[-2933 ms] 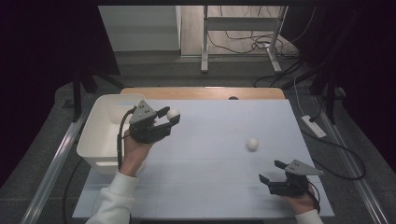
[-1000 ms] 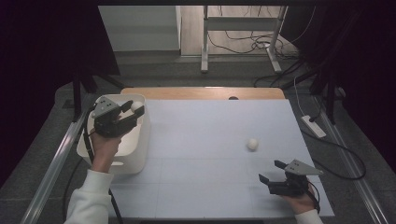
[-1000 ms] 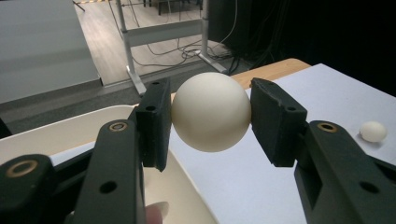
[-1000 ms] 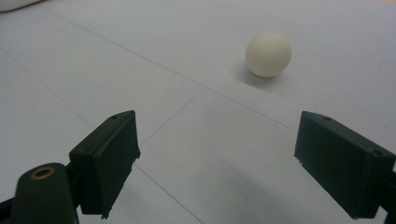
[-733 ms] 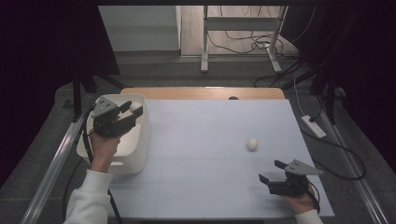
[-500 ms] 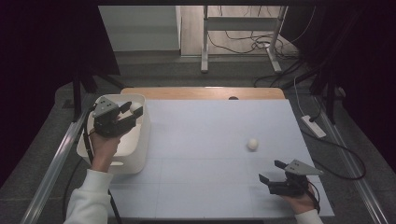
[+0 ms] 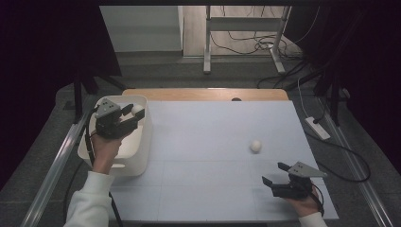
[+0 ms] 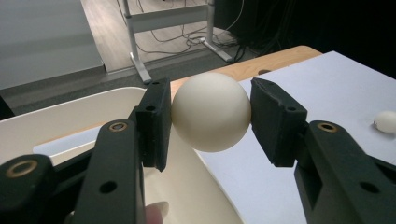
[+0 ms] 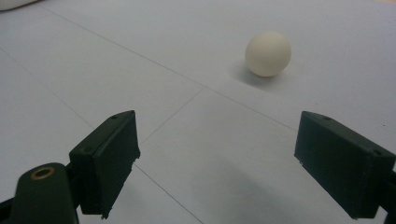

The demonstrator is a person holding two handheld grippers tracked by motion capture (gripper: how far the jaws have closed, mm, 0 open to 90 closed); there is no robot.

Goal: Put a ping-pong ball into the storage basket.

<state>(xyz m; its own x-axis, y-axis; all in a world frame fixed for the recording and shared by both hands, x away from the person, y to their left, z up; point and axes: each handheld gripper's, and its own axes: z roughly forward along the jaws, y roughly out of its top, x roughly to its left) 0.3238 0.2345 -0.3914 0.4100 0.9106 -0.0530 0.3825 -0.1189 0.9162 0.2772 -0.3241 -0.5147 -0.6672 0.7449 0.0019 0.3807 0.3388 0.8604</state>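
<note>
Since the earliest picture the left gripper (image 7: 126, 115) has carried its cream ball (image 7: 137, 109) from the table's middle-left out to the far left, above the white bin (image 7: 140, 156); over the last second nothing has shifted, and the right gripper (image 7: 275, 173) and the loose ball (image 7: 256, 145) lie where they lay throughout; the bin itself sits a little differently at the table's left edge than it did at first.

In the left gripper view the jaws are clamped on the ball (image 8: 211, 111), one black pad pressed to each side of it, with the bin's pale wall (image 8: 70, 116) curving below and behind; the ball hangs over the bin's right-hand rim, not yet inside it.

The surface is a pale blue-white sheet (image 7: 213, 142) marked by faint grid lines, laid over a wooden table (image 7: 203, 94) whose bare edge shows at the far side; beyond it a grey floor (image 7: 189, 71), a metal stand (image 7: 243, 28) with cables around its feet, and dark curtains at both sides; a white power strip (image 7: 317, 127) lies on the floor to the right.

At the near right the right gripper rests low on the sheet, its jaws wide apart with nothing between them; in the right gripper view the second ball (image 9: 268, 53) sits ahead of them, apart from both pads, with clear sheet between.
</note>
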